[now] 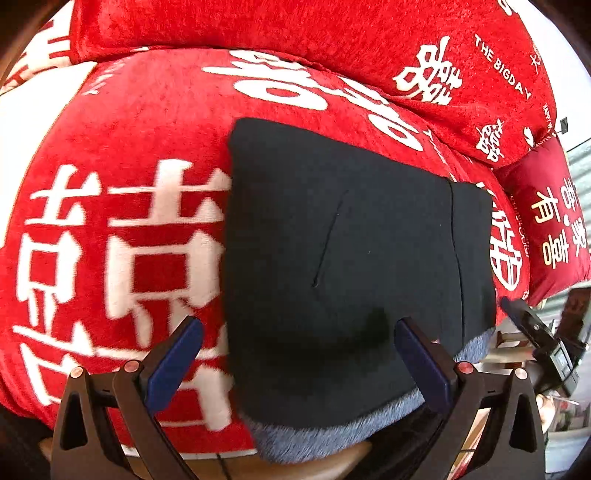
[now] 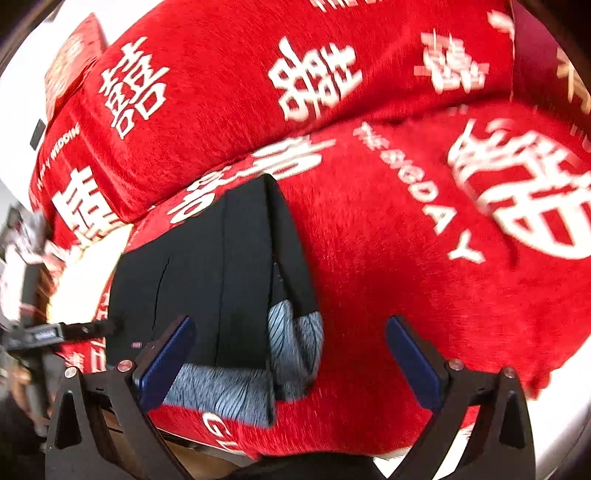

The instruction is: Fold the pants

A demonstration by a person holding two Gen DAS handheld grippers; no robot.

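The black pants lie folded into a compact rectangle on a red blanket, with their grey fleecy lining showing along the near edge. My left gripper hovers open above the near left part of the pants, nothing between its blue pads. In the right wrist view the same pants sit left of centre, lining exposed at the near end. My right gripper is open, straddling the near right corner of the pants. The right gripper also shows at the right edge of the left view.
The red blanket with white characters covers a seat cushion and a back cushion. A dark red pillow with gold characters lies at the right. The cushion's front edge and a wooden frame run just below the pants.
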